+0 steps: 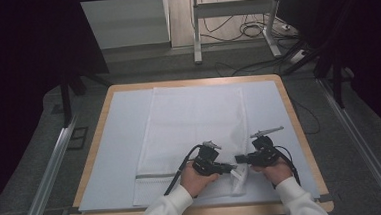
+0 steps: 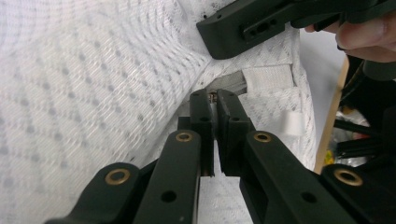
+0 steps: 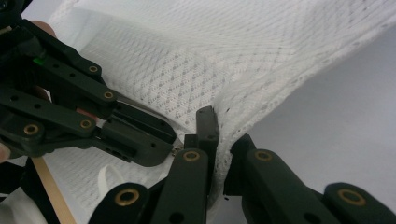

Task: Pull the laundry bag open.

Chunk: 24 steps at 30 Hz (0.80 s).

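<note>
A white mesh laundry bag (image 1: 190, 132) lies flat on the table, with a grey zipper line (image 1: 155, 176) across its near end. Both grippers meet at its near right corner, where the mesh is lifted and bunched. My left gripper (image 1: 231, 168) (image 2: 214, 100) points right, its jaws shut on a small metal zipper pull (image 2: 213, 96) beside the grey zipper tape. My right gripper (image 1: 238, 159) (image 3: 223, 133) points left and is shut on a fold of the mesh (image 3: 187, 70) at the bag's edge. In each gripper view the other gripper shows close by (image 2: 252, 25) (image 3: 140, 140).
The bag rests on a pale mat (image 1: 120, 142) covering a wooden table (image 1: 95, 143). A white fabric tab (image 2: 293, 123) hangs at the bag's corner. The table's near edge (image 1: 205, 213) runs just below the hands. Metal rails flank the table on the floor.
</note>
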Each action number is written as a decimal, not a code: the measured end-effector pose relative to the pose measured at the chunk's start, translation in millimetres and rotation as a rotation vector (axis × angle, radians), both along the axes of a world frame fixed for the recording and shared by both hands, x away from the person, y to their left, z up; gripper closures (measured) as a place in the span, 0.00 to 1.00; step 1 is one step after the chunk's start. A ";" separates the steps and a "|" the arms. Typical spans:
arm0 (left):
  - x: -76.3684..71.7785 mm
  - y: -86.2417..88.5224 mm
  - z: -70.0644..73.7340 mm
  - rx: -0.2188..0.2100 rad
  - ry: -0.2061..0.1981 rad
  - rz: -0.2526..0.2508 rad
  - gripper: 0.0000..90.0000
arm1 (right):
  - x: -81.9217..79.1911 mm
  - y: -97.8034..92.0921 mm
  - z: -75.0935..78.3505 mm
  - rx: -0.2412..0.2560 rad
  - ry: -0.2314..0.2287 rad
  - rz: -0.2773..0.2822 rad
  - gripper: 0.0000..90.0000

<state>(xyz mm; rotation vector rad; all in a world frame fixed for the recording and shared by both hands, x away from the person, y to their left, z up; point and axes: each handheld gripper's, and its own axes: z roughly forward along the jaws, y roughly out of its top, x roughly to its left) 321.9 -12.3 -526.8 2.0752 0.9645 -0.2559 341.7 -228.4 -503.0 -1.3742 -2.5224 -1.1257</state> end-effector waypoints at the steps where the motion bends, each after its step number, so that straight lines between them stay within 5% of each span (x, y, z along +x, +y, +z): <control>1: -0.9 -0.2 0.3 0.006 -0.007 -0.003 0.96 | -0.1 0.2 -0.3 0.000 0.000 0.001 0.97; 24: -3.3 13.3 1.3 0.002 -0.011 0.019 0.96 | 0.3 -0.5 -0.6 0.008 -0.001 -0.021 0.97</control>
